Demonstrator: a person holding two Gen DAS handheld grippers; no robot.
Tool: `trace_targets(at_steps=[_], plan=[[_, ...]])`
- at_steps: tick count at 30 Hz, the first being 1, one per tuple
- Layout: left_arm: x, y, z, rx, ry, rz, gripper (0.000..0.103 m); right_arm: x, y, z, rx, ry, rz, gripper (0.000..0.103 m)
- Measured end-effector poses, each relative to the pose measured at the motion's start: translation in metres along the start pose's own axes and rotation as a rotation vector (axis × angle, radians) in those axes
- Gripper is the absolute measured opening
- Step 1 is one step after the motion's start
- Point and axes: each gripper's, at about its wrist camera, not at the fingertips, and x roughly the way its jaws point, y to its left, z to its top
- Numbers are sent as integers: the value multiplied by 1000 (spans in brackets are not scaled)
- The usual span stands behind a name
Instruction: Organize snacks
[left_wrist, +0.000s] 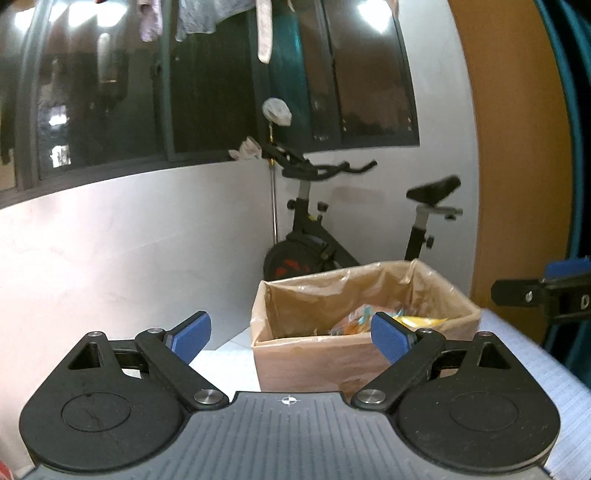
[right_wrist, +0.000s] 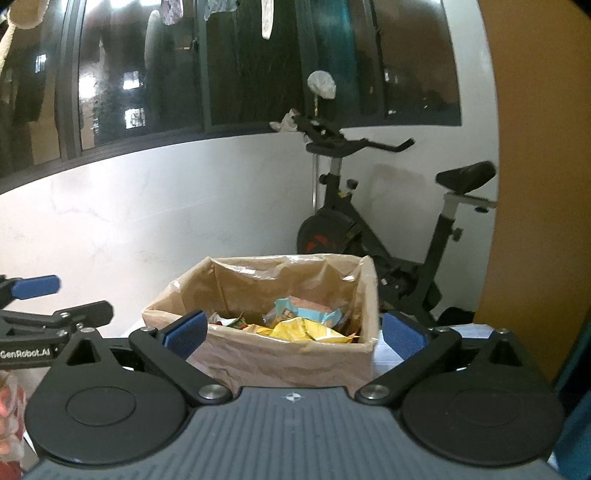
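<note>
Ahead of my right gripper (right_wrist: 293, 334), fingers spread and empty, sits the lined cardboard box (right_wrist: 288, 360) holding snack packets (right_wrist: 303, 328); left gripper (left_wrist: 291, 332), likewise spread and empty, hangs slightly farther back.

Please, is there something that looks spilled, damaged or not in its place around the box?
Nothing looks spilled or damaged. The snack packets lie in a loose pile inside the lined box, none over its rim. The liner is only crumpled. Both the left gripper and right gripper are open and empty.
</note>
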Motion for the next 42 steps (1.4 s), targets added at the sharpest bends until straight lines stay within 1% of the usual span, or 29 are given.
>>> trace_targets(at_steps=[3,7,11,15,18,22,42], plan=[[-16,2,3,-50,-4,-23,95,-18,2,-2,24,-15,-1,103],[-33,-2,7,-30,-32,1,95,-40,5,-4,19,-38,2,103],[-40,-2,10,-50,-39,-16,95,-51,7,-5,15,-45,-2,103],[-42,-3,10,-51,-42,-15,95,-54,9,-7,14,-35,15,103],[-34,-5,9,-51,-29,-17,95,-56,11,-7,11,-28,14,103],[-35,-3,6,-59,-22,-17,95,-58,15,-7,-2,-11,-8,103],[-30,8,4,-97,5,-42,95,-61,19,-6,-2,-14,-18,103]])
